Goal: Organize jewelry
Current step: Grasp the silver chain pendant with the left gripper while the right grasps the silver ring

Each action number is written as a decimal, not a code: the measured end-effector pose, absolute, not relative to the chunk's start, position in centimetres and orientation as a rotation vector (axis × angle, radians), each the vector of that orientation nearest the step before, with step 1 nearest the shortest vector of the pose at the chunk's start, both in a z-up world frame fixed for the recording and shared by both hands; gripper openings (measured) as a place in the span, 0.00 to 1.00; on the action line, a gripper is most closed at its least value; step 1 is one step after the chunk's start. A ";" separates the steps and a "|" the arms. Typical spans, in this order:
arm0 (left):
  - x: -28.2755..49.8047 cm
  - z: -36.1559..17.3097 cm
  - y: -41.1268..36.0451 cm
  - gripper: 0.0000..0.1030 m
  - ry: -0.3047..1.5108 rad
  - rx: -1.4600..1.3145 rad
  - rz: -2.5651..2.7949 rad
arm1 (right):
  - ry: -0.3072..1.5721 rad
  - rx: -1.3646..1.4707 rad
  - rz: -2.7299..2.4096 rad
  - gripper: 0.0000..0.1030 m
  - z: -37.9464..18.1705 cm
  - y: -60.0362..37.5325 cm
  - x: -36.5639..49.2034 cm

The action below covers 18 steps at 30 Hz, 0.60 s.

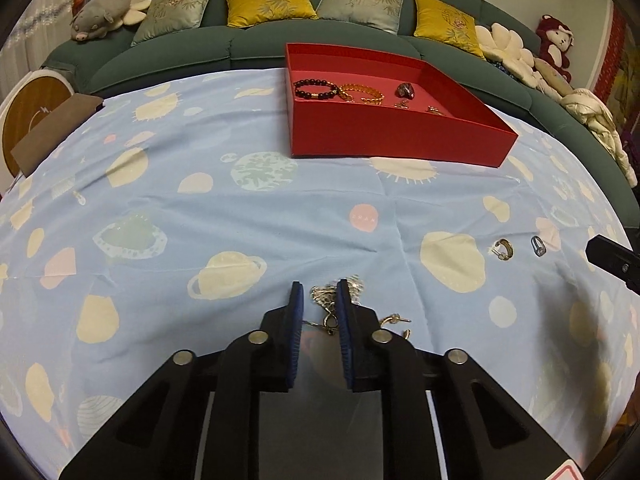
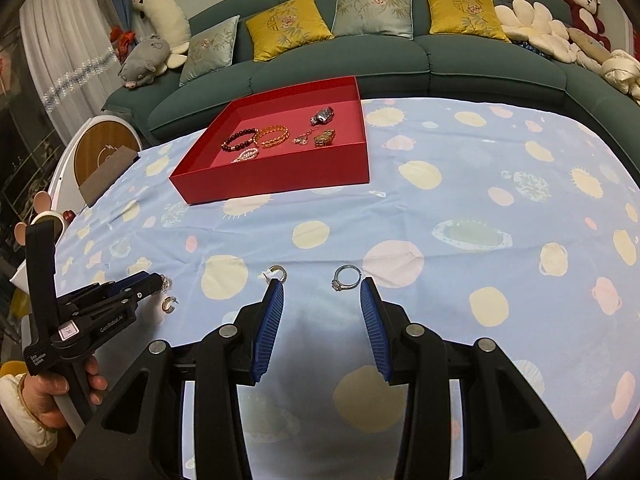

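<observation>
A red tray (image 1: 384,136) (image 2: 280,178) at the far side of the table holds several bracelets and small jewelry pieces. My left gripper (image 1: 320,292) has its jaws narrowly apart around a gold-and-silver chain piece (image 1: 326,298) lying on the cloth; it also shows in the right wrist view (image 2: 154,282). A gold hoop earring (image 1: 394,320) (image 2: 169,304) lies just right of it. My right gripper (image 2: 322,290) is open and empty, low over the cloth. A silver ring (image 2: 346,278) (image 1: 538,245) and a hoop earring (image 2: 277,272) (image 1: 504,249) lie just beyond its fingertips.
The table carries a light blue planet-print cloth (image 2: 460,208). A green sofa (image 2: 360,60) with cushions and plush toys runs behind it. A brown box (image 1: 56,132) sits at the table's left edge, next to a round wooden-faced device (image 1: 32,116).
</observation>
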<state>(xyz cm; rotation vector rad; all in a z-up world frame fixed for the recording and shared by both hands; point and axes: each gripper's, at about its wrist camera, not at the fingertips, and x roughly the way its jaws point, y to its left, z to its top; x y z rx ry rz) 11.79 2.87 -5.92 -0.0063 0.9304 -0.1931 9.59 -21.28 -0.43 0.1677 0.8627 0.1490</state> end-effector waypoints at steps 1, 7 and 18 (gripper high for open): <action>11.7 -5.9 2.8 0.08 0.931 -0.006 -0.193 | 0.865 0.171 0.147 0.38 -0.5 -21.4 9.7; 11.6 -5.2 3.1 0.00 0.918 -0.036 -0.213 | 0.886 0.176 0.138 0.38 -1.3 -21.6 10.1; 11.5 -3.9 4.2 0.00 0.911 -0.098 -0.233 | 0.934 0.141 0.096 0.38 -3.8 -21.2 12.3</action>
